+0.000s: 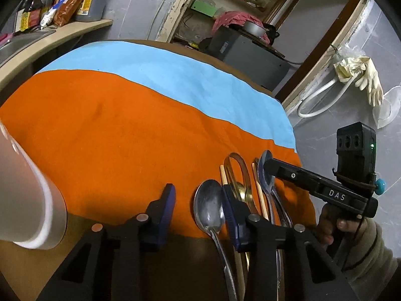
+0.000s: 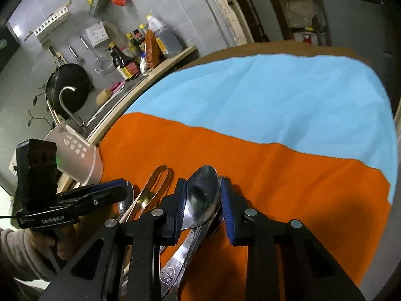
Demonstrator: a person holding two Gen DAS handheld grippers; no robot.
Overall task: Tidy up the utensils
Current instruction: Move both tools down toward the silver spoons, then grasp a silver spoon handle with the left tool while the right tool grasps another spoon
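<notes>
Several utensils lie side by side on an orange cloth (image 1: 112,138): a steel spoon (image 1: 208,208), brass tongs (image 1: 238,173), wooden chopsticks (image 1: 259,190) and more steel spoons (image 1: 265,175). My left gripper (image 1: 198,200) is open and empty, the steel spoon lying between its fingers. My right gripper (image 2: 204,200) is open, its fingers on either side of a steel spoon's bowl (image 2: 201,195) on the pile; it also shows in the left wrist view (image 1: 269,161). A white utensil holder (image 1: 30,200) stands at the left, also seen in the right wrist view (image 2: 75,153).
A light blue cloth (image 1: 163,70) covers the far half of the brown table (image 1: 32,271). A counter with sauce bottles (image 2: 140,50) and a sink (image 2: 67,105) runs along the left. A grey box (image 1: 248,52) stands past the table's far edge.
</notes>
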